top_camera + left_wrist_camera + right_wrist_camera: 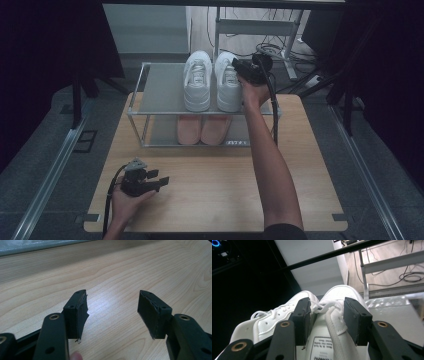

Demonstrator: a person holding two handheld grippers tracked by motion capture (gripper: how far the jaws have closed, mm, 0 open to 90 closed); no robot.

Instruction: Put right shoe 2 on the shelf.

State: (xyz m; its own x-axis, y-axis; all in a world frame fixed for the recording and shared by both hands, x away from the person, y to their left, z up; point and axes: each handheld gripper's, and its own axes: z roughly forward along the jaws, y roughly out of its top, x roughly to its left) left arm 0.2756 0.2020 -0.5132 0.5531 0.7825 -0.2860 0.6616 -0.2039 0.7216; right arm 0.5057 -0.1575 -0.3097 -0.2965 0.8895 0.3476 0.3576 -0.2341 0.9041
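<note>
Two white sneakers stand side by side on the top shelf of a metal shoe rack (155,90): the left sneaker (197,82) and the right sneaker (227,87). My right gripper (238,66) reaches over the right sneaker's opening. In the right gripper view its jaws straddle the padded tongue (335,322) of the right sneaker (342,292), with a gap left at one side, so the right gripper (327,315) is open. The left sneaker (274,322) lies beside it. My left gripper (161,178) rests low on the wooden table (210,195), open and holding nothing (112,312).
A pair of pink shoes (202,129) sits on the rack's lower shelf. The rack stands at the table's far half. Behind the table are a grey metal stand and loose cables (270,50) on the floor. Dark curtains hang on both sides.
</note>
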